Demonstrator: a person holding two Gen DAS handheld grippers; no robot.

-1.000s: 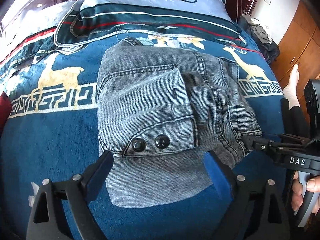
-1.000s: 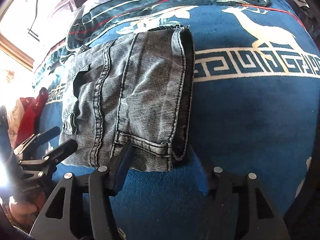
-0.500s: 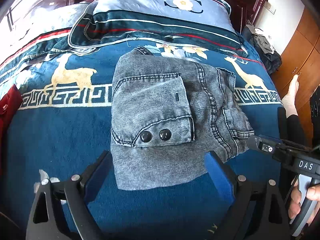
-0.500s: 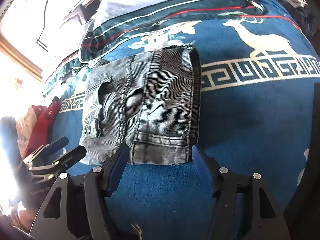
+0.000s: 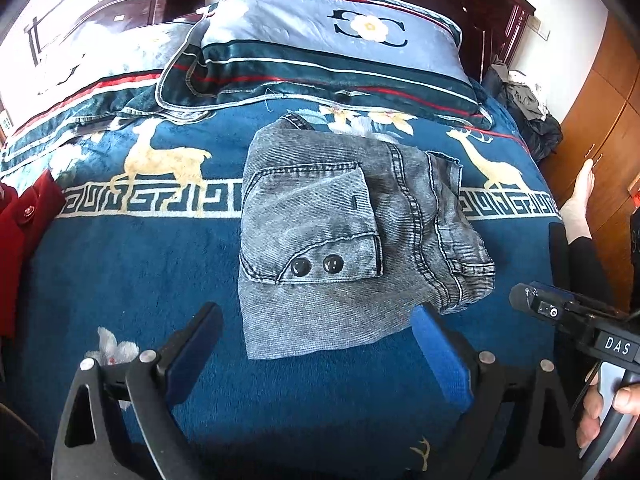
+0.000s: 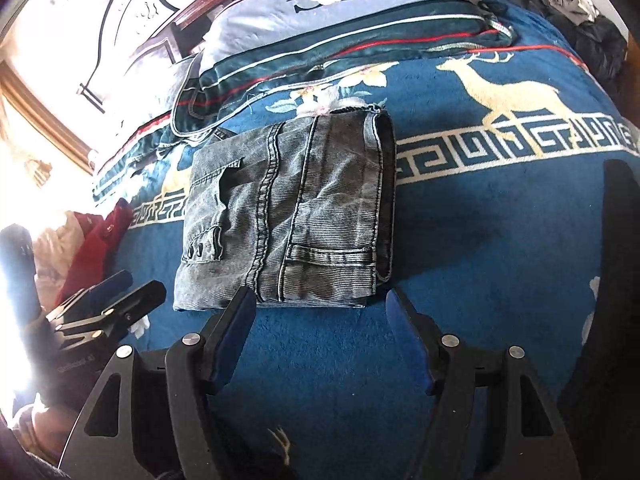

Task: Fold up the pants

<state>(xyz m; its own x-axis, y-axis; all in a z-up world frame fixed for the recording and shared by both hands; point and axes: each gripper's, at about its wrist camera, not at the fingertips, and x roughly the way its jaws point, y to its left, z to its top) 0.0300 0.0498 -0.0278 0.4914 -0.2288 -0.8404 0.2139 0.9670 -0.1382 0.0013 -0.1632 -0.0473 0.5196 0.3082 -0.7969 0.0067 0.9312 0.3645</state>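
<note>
The grey corduroy pants [image 5: 332,232] lie folded into a compact bundle on the blue deer-pattern blanket [image 5: 120,280], a buttoned pocket flap on top. They also show in the right wrist view [image 6: 288,216]. My left gripper [image 5: 320,328] is open and empty, hovering just short of the bundle's near edge. My right gripper [image 6: 320,312] is open and empty, just short of the bundle's near right corner. The right gripper shows in the left wrist view [image 5: 560,312]. The left gripper shows in the right wrist view [image 6: 112,296].
Two pillows [image 5: 328,48] lie at the head of the bed against a dark wooden headboard. A red garment [image 5: 24,216] lies at the left edge. A pile of dark clothes [image 5: 528,116] and a wooden wardrobe [image 5: 600,128] stand at the right.
Both grippers have pulled back from the folded pants, which now lie farther away in both views. The pants have not moved on the bed.
</note>
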